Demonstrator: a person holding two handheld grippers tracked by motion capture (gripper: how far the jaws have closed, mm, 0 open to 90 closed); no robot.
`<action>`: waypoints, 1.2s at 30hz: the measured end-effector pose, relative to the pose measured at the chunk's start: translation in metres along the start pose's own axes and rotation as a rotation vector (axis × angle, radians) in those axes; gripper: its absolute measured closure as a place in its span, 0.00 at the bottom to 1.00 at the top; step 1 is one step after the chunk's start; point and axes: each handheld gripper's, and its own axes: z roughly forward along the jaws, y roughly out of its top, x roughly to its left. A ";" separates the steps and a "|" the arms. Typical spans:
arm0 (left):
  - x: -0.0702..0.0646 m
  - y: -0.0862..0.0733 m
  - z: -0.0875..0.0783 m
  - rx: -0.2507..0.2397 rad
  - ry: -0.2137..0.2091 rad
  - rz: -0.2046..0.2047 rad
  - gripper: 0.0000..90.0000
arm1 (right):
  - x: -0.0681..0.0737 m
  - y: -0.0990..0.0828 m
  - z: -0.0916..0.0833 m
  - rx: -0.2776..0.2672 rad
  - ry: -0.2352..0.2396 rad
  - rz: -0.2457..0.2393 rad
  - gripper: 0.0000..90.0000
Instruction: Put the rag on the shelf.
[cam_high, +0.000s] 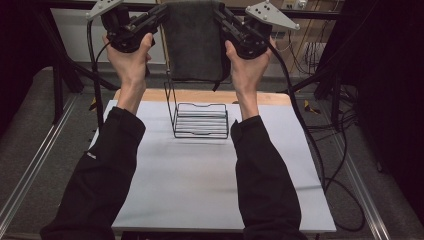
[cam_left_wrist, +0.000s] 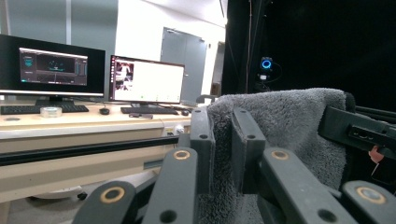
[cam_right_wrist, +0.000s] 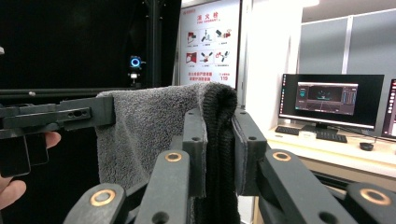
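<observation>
Both the left gripper (cam_high: 161, 14) and right gripper (cam_high: 220, 15) pinch the grey towel's (cam_high: 192, 42) top corners above the wire rack (cam_high: 200, 120); uneven lowering could let it slide off.

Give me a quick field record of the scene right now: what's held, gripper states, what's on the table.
held item: grey towel, folded, hanging between both grippers
left gripper: shut on the towel's upper left edge
right gripper: shut on the towel's upper right edge
towel position: raised above the black wire rack, not touching it
rack: stands on the table, at its far middle
</observation>
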 end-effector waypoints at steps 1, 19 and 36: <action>0.001 0.001 0.001 0.000 0.002 -0.001 0.90 | 0.000 0.001 0.002 0.001 -0.004 -0.005 0.87; 0.027 -0.020 0.021 0.073 0.032 0.025 0.90 | -0.016 -0.022 0.032 0.065 -0.021 -0.032 0.87; 0.028 -0.062 0.011 0.160 -0.015 0.039 0.90 | -0.019 -0.066 0.014 0.142 0.013 0.011 0.87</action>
